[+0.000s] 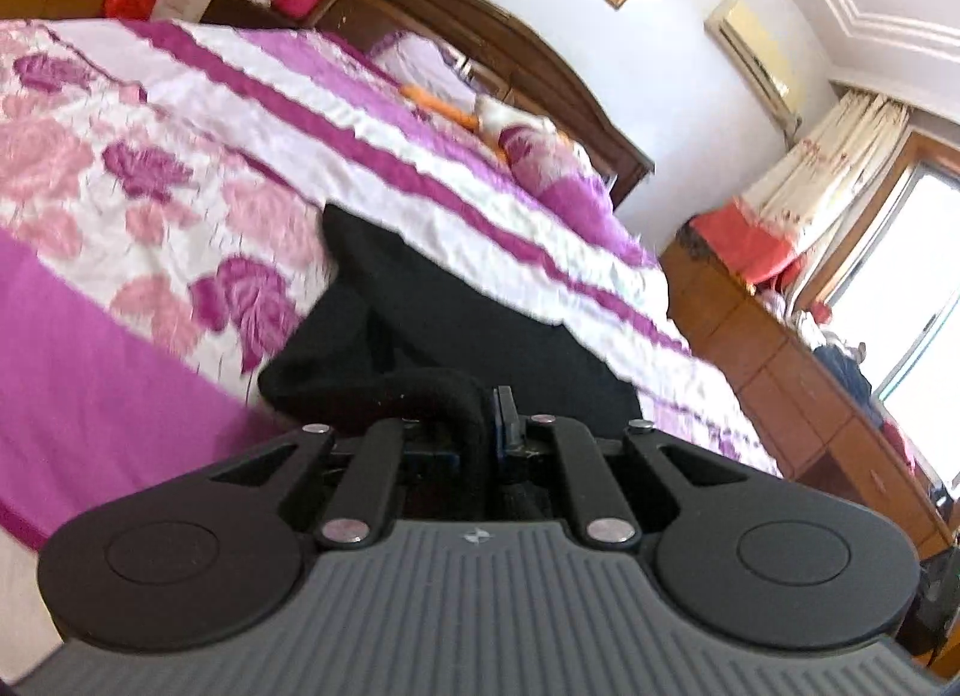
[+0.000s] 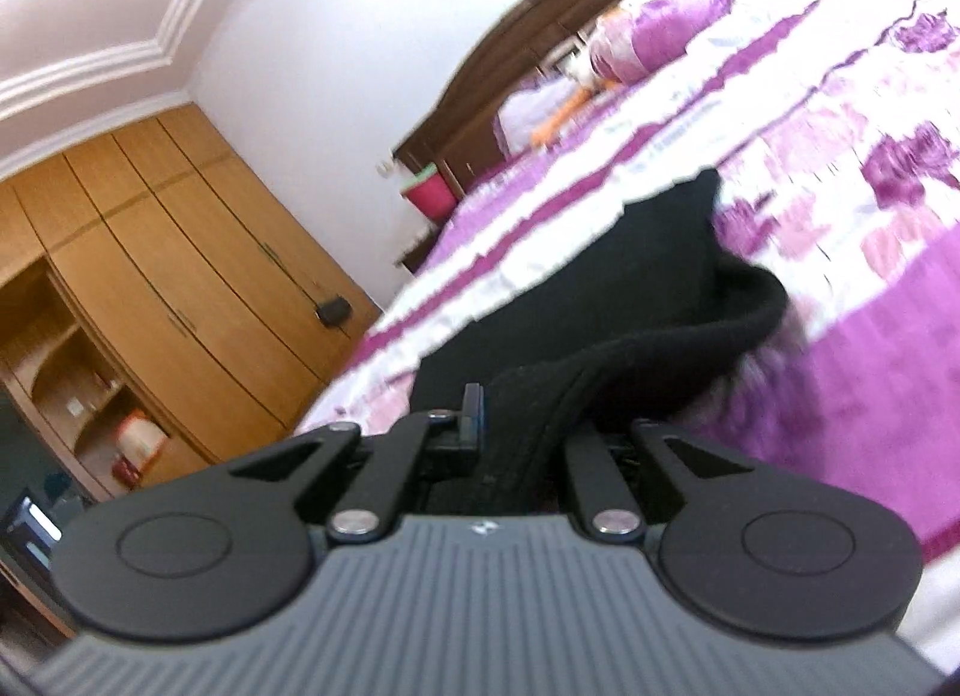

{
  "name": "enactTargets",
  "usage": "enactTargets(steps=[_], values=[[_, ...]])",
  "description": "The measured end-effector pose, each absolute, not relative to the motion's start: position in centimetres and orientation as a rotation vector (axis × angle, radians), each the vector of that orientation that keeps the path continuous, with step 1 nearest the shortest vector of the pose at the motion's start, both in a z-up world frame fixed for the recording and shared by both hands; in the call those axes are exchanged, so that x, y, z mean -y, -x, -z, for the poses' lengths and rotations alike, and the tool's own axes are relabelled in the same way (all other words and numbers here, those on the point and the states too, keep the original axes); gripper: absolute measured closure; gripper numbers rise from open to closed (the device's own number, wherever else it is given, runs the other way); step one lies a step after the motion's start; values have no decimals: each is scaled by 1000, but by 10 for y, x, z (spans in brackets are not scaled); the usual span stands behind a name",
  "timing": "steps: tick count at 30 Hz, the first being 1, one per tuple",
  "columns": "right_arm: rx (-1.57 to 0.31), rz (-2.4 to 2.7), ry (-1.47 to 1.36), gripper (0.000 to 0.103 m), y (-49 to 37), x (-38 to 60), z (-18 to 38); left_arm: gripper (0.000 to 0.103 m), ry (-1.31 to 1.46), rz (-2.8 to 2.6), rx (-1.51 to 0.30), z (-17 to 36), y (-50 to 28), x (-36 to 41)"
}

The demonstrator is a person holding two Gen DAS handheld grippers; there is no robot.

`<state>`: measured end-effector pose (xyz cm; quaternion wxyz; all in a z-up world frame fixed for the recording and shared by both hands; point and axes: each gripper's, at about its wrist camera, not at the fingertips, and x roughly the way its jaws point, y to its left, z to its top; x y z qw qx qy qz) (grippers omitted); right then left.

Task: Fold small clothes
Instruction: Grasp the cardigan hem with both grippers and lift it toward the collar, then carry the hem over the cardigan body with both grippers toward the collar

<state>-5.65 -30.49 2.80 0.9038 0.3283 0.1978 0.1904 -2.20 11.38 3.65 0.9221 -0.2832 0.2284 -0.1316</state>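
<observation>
Both grippers, left [image 1: 501, 414] and right [image 2: 510, 414], clamped on 1 near edge each of black garment [image 1: 456, 300], cloth stretching straight ahead from the jaws onto bedspread [image 1: 180, 156], far end draped there, neither hand nearer.

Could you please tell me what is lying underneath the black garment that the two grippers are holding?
Under the black garment lies the purple and white floral bedspread, showing all around it. Whatever sits directly beneath the cloth is covered.
</observation>
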Motion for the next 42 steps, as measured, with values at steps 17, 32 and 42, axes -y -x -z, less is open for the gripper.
enactTargets(steps=[17,32,42], values=[[-268,-300,-715,95,-29,306,-60,92,580,173,-360,-88,-66,-108],[-282,-221,-605,95,-146,297,-50,92,452,49,-427,-63,-188,-89],[-437,-153,-515,95,-214,287,8,92,405,-43,-640,20,-273,-90]])
